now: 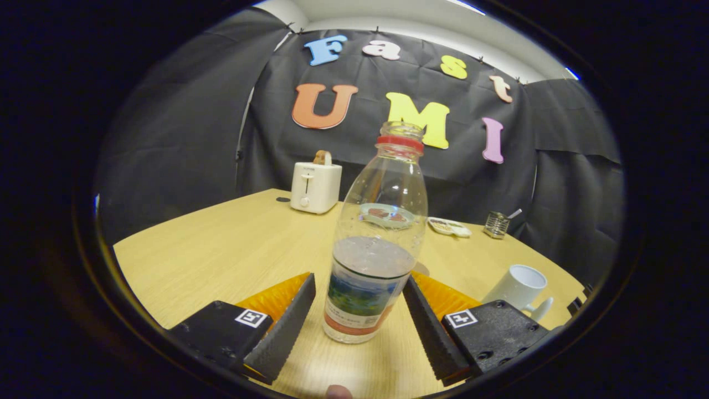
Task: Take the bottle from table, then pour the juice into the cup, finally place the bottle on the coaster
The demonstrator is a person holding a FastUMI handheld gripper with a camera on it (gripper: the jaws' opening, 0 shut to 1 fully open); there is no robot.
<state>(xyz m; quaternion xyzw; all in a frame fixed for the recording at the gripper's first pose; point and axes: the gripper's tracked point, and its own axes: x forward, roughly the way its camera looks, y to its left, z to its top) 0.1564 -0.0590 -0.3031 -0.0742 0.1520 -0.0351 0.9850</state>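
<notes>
Toaster: a white boxy toaster (315, 187) with a slice of bread up top, far back on my pale wooden table (221, 244).
My claw: my gripper (359, 318) is spread wide, both fingers clear of the bottle, holding nothing.
Bottle: a clear plastic bottle (376, 244), red neck ring, uncapped, part full, upright between my fingers.
Dishes: a small plate (449, 226) and metal holder (496, 224) beyond.
Cup: a white mug (519, 287) just past my right finger.
</notes>
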